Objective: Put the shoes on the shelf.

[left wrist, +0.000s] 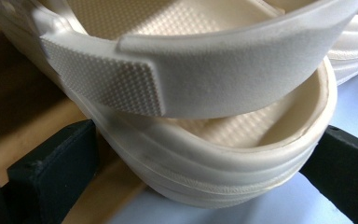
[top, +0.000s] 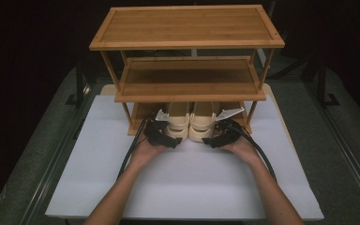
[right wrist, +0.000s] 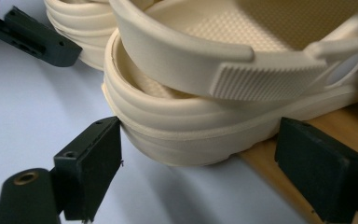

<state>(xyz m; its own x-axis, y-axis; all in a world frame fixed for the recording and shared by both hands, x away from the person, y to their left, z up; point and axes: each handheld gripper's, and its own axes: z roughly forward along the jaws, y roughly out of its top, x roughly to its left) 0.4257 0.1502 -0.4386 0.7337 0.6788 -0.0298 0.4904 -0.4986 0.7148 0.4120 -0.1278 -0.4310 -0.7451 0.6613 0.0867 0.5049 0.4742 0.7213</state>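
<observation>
Two cream clogs sit side by side on the bottom shelf of a bamboo rack (top: 187, 33), heels toward the person and jutting past the shelf's front edge over the white board (top: 183, 187). The left clog (top: 177, 123) has its heel between the jaws of the left gripper (top: 165, 136); in the left gripper view both black pads touch the sole's sides, so it grips that clog (left wrist: 200, 154). The right clog (top: 202, 123) lies between the jaws of the right gripper (top: 218, 137); in the right gripper view the near pad touches the heel (right wrist: 191, 126) while the far pad stands just off it, so whether it is clamped I cannot tell.

The rack has three shelves; the upper two are bare. It stands at the far edge of the board, which rests on a grey table (top: 42, 154) in a dark room. Two forearms come in from below, one gripper in each hand.
</observation>
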